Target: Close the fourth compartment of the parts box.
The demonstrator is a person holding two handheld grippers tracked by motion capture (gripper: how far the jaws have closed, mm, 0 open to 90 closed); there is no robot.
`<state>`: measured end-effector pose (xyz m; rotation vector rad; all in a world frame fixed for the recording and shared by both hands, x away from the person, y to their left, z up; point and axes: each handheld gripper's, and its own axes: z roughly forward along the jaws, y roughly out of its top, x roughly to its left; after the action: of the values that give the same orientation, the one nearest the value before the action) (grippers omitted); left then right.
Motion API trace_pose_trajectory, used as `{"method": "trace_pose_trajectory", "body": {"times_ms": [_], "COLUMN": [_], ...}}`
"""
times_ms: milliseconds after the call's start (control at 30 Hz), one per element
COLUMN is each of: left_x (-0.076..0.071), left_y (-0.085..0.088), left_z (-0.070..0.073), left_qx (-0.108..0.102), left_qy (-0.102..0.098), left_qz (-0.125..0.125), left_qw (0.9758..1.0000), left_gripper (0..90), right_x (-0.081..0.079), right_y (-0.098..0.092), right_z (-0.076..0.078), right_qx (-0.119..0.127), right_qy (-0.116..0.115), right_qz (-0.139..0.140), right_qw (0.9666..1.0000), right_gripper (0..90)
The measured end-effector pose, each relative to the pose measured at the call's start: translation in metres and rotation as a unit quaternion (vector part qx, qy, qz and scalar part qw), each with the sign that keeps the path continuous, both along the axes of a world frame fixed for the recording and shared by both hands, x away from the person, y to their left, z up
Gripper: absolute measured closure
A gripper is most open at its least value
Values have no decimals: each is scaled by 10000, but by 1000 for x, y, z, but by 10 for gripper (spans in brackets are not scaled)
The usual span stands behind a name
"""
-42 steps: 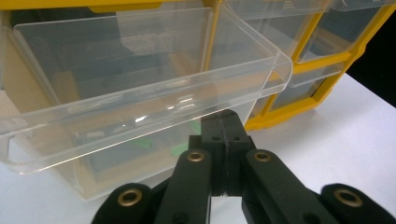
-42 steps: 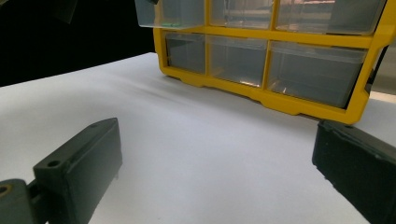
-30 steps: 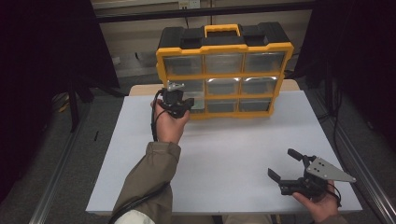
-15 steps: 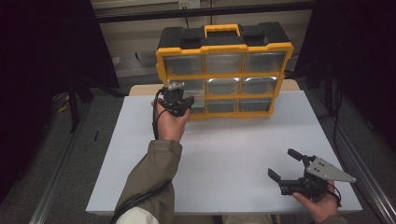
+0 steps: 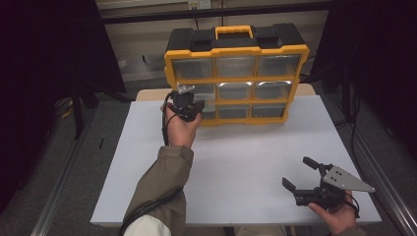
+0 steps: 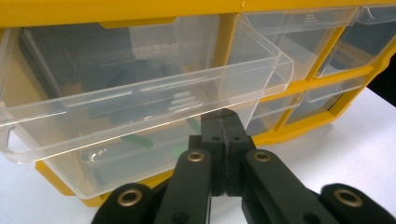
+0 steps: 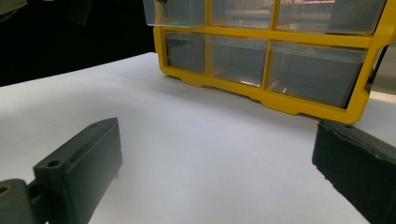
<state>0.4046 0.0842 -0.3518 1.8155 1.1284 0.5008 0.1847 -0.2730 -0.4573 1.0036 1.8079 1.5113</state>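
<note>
The right gripper (image 5: pixel 299 173) rests near the table's (image 5: pixel 246 162) front edge, jaws spread wide, holding nothing. Farther back, the left gripper (image 6: pixel 221 122), jaws pressed together, sits just under a clear drawer (image 6: pixel 140 100) pulled partway out of the yellow organizer (image 5: pixel 236 73) standing at the table's far edge.

organiser (image 5: pixel 236 73) blocks far edge, table (image 5: pixel 246 157) front open
</note>
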Motion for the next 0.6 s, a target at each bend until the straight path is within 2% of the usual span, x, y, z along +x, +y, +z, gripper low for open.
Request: {"method": "trace_pose_trajectory", "body": {"times_ms": [600], "left_x": [7], "left_y": [-3], "left_z": [-4], "left_qx": [-29], "left_qy": [-36], "left_qz": [118], "left_qw": [9999], "left_gripper": [900], "right_x": [0], "right_y": [-1], "right_z": [0], "right_qx": [-3], "right_qy": [-31], "right_qz": [11], "right_qw": [10000], "right_gripper": [15]}}
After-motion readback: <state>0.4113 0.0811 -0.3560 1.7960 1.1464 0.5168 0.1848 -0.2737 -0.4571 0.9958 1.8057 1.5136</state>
